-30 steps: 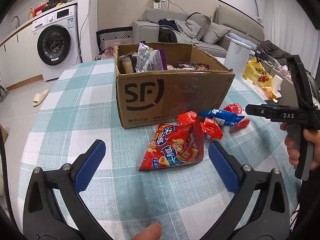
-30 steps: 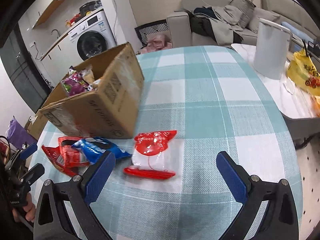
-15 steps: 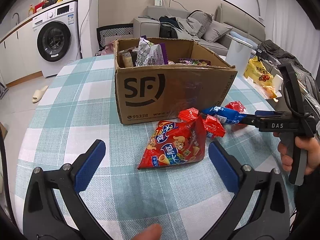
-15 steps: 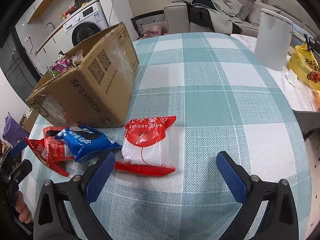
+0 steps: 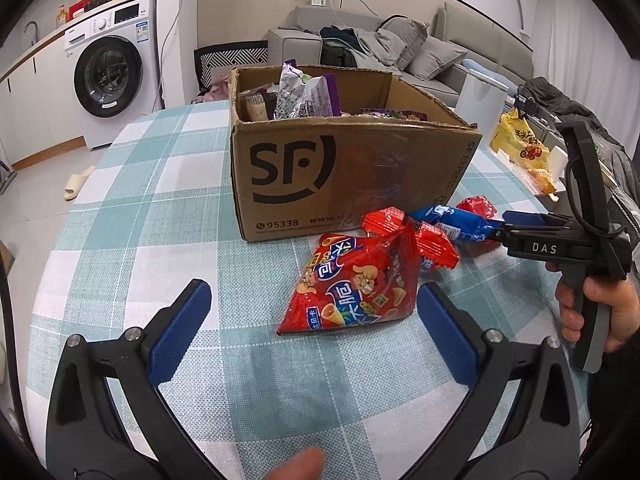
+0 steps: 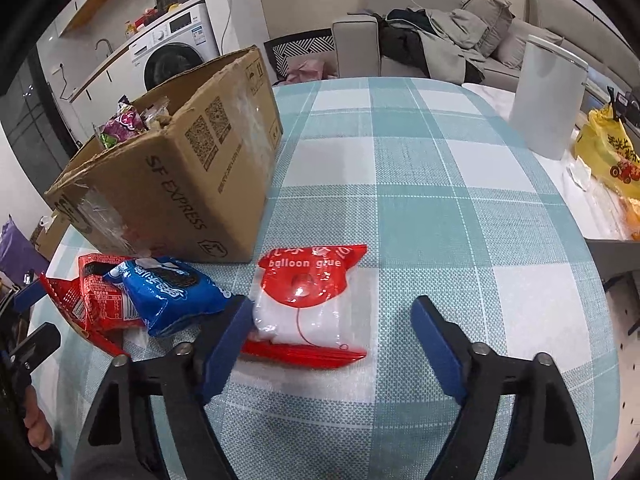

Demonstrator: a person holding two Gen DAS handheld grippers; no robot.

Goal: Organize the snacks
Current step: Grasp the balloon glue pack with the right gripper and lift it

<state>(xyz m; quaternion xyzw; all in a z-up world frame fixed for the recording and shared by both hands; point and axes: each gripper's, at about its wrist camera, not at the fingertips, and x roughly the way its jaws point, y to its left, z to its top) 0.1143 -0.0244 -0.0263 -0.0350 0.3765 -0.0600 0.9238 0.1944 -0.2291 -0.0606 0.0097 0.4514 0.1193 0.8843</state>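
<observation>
An open SF cardboard box (image 5: 340, 168) holding several snack packs stands on the checked table. In front of it lie a red chip bag (image 5: 360, 284), a small red packet (image 6: 100, 296), a blue cookie pack (image 6: 168, 292) and a red-and-white "balloon glue" packet (image 6: 312, 300). My right gripper (image 6: 332, 306) is low over the balloon glue packet with its jaws closing. The packet lies between them: the left pad is at its edge, the right pad still apart. My left gripper (image 5: 314, 292) is open just short of the chip bag.
A white bin (image 6: 548, 100) and a yellow bag (image 6: 612, 160) stand beyond the table's right edge. A washing machine (image 5: 108, 76) and a sofa (image 5: 400, 48) are in the background. Bare checked cloth (image 6: 440, 200) stretches right of the box.
The right gripper has come closer and lower over the balloon glue packet and its jaws have narrowed around it. The left gripper has hardly moved.
</observation>
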